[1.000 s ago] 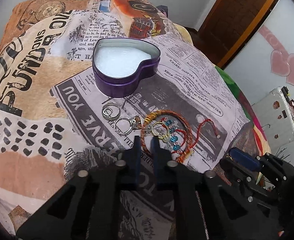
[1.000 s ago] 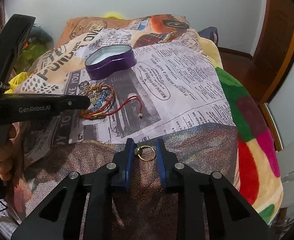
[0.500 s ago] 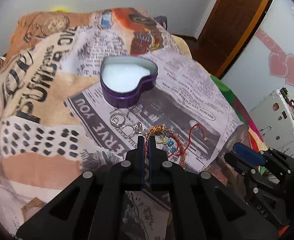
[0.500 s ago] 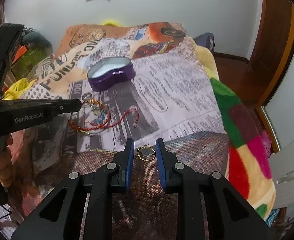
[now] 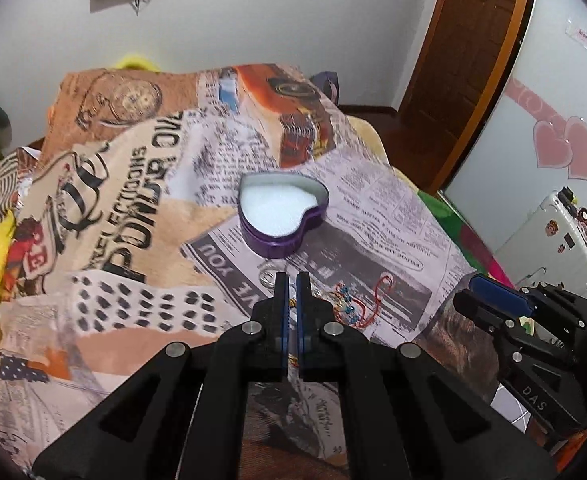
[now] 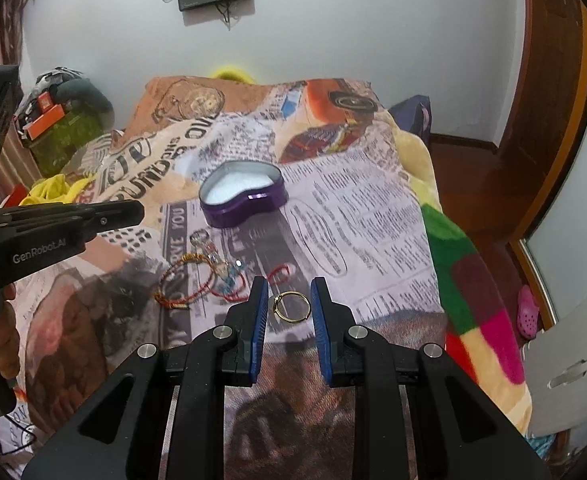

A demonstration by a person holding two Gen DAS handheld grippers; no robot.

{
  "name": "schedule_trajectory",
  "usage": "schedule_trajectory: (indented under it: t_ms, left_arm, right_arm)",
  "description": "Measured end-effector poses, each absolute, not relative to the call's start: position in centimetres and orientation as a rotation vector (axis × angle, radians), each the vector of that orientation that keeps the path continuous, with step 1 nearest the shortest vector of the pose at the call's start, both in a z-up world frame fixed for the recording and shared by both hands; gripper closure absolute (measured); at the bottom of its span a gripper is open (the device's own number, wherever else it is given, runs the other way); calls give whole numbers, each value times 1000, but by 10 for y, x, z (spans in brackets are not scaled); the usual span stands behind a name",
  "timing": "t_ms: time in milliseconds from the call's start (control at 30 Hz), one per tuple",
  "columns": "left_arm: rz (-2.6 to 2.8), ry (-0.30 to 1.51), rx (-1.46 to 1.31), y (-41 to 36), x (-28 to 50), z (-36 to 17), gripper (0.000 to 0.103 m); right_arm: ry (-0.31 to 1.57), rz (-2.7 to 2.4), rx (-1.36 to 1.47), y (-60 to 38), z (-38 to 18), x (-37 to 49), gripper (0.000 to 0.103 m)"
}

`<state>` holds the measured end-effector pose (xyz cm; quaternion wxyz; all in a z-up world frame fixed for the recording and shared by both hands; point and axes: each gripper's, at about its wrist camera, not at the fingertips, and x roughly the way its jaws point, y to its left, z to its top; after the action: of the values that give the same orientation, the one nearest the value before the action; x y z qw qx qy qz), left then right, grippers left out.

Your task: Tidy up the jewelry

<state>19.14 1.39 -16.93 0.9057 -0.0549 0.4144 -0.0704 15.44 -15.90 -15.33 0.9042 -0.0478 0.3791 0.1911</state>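
Observation:
A purple heart-shaped tin (image 5: 283, 216) with white foam inside stands open on the newspaper-print blanket; it also shows in the right wrist view (image 6: 241, 194). Nearer lie silver rings (image 6: 203, 240), an orange thread bracelet (image 6: 189, 280) with blue beads and a red cord (image 5: 377, 300). My left gripper (image 5: 292, 280) is shut, empty as far as I can see, raised above the rings. A gold ring (image 6: 291, 307) lies on the blanket between the fingers of my right gripper (image 6: 289, 300), which is open and not touching it.
The blanket (image 5: 133, 184) covers a bed. A wooden door (image 5: 469, 60) is at the far right. A white suitcase (image 5: 549, 244) stands right of the bed. Clutter and a green box (image 6: 65, 136) sit at the left.
My left gripper has closed and lifted up and back from the jewelry pile, leaving the bracelet and rings on the blanket. My right gripper has stayed open around the gold ring while rising slightly.

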Motion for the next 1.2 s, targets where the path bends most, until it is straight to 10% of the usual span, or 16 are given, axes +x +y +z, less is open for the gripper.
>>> schedule_trajectory:
  t_ms: [367, 600, 1200]
  left_arm:
    - [-109, 888, -68, 25, 193, -180, 100]
    - [-110, 951, -59, 22, 194, -204, 58]
    - [-165, 1053, -33, 10, 211, -244, 57]
  right_arm:
    - [793, 385, -97, -159, -157, 157, 83]
    - [824, 379, -100, -164, -166, 157, 83]
    - [912, 391, -77, -182, -187, 155, 78]
